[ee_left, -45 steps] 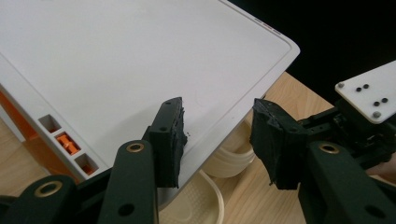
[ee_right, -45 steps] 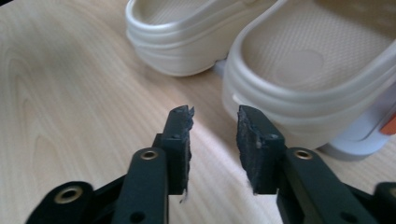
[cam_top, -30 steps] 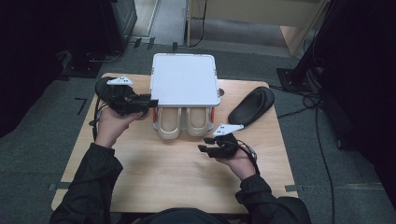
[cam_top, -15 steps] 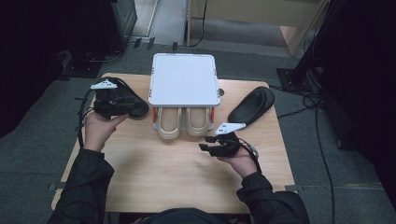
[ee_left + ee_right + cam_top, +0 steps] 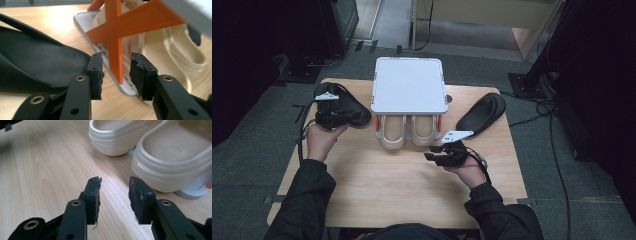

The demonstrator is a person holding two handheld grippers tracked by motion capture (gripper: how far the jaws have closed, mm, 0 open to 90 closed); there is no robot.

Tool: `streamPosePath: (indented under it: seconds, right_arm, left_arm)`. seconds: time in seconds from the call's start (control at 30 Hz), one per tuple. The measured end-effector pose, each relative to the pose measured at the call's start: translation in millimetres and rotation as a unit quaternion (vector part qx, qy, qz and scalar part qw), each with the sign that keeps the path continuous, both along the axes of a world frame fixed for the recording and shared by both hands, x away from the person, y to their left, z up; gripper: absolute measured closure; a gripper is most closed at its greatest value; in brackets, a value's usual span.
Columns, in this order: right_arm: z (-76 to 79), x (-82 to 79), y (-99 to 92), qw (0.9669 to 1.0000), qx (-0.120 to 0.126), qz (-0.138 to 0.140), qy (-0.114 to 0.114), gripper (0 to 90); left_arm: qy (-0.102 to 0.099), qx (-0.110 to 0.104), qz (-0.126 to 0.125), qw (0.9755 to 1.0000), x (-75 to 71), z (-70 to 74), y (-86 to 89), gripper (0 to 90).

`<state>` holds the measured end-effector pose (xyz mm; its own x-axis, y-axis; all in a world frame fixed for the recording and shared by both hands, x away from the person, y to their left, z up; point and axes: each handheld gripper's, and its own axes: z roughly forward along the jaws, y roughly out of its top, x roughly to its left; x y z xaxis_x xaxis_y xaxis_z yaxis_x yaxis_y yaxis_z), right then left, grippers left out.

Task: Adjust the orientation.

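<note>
left gripper (image 5: 116,72): closing, nothing clamped, beside black sandal (image 5: 37,60) | right gripper (image 5: 114,195): closing, nothing gripped

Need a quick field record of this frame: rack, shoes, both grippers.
rack: white two-tier rack with orange cross braces, mid-table
lower tier: pair of beige clogs
black shoes: one left of rack, one right
left gripper: jaws just closing around an orange brace, not yet pressing
right gripper: jaws just closing, nothing between them, near clog heels
</note>
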<state>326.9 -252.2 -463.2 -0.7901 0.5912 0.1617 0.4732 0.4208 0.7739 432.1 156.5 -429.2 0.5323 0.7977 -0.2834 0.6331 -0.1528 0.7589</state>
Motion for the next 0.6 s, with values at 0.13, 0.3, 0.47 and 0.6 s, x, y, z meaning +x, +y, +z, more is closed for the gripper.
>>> streamPosePath:
  seconds: [0.13,0.3,0.47,0.6]
  right_arm:
    - [-2.3,-4.2,-0.2,1.0000,-0.004,0.001,0.001,61.5]
    - [-4.7,-7.7,2.3,0.9999,-0.012,0.000,0.005,61.5]
    - [-6.2,-9.0,4.5,0.9999,-0.016,0.002,0.006,61.5]
    - [-8.2,-9.8,5.4,0.9999,-0.016,0.001,0.004,61.5]
  left_arm:
    - [0.014,0.000,0.009,0.9999,13.4,-15.4,0.2,66.0]
    - [0.029,0.005,0.017,0.9994,29.9,-36.3,-0.7,68.3]
    - [0.031,0.008,0.015,0.9994,40.2,-47.8,-5.7,67.8]
    - [0.039,0.023,0.018,0.9988,46.5,-58.1,-6.6,69.4]
